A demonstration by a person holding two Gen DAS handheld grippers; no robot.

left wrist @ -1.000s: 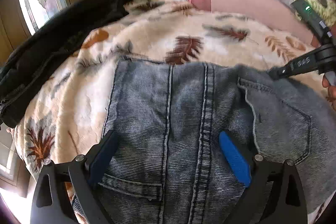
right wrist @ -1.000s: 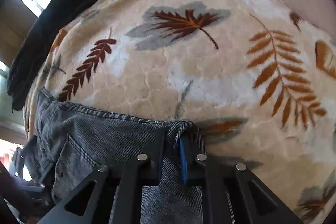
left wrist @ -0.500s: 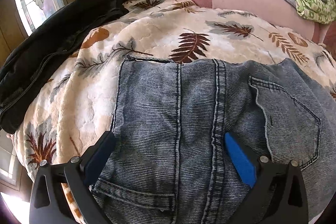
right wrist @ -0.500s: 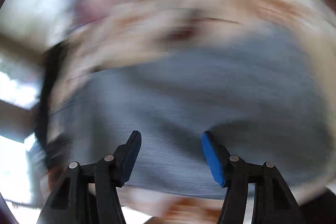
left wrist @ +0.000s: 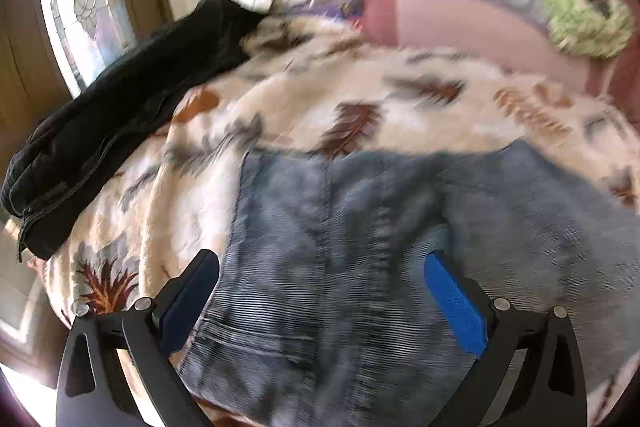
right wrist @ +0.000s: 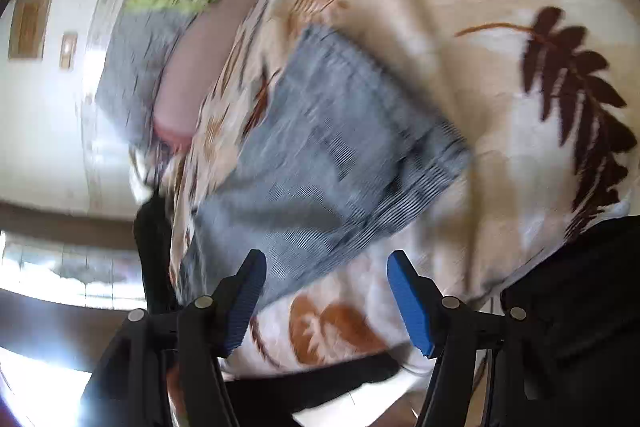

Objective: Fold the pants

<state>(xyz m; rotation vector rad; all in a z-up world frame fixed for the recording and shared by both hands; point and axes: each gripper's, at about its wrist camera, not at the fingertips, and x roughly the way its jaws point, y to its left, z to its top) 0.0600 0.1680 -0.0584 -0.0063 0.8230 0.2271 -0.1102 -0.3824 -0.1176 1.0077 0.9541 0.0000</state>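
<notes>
1. Left tool [left wrist: 320, 291] hangs over the jeans [left wrist: 360, 259] with its jaws spread wide and nothing between them; the blue pads [left wrist: 454, 307] sit apart above the denim, and whether they brush the cloth cannot be told through the blur.
2. Right tool [right wrist: 324, 291] is likewise released and empty; it points across the near edge of the bed, its pads over the leaf-print blanket [right wrist: 480, 75] just beside one end of the jeans, not on them.
3. The jeans lie folded into a compact block on the blanket, toward the near side of the bed; the left wrist view shows seams and a pocket line facing up, and the right wrist view shows the block with one thick, layered end nearest the tool.
4. A black garment [left wrist: 120, 107] lies along the left edge of the bed, well apart from the jeans; a pink pillow [left wrist: 460, 27] and grey bedding sit at the far end.
5. Judged from this, the fold looks largely made and both tools have let go; the step in hand seems to be the pause between folds, or the finish.
6. If another fold is wanted, the next move calls for each tool to close on one corner of the same end, catching all layers together; lifting evenly matters, since thick denim may slip or spring open if only the top layer is caught.
</notes>
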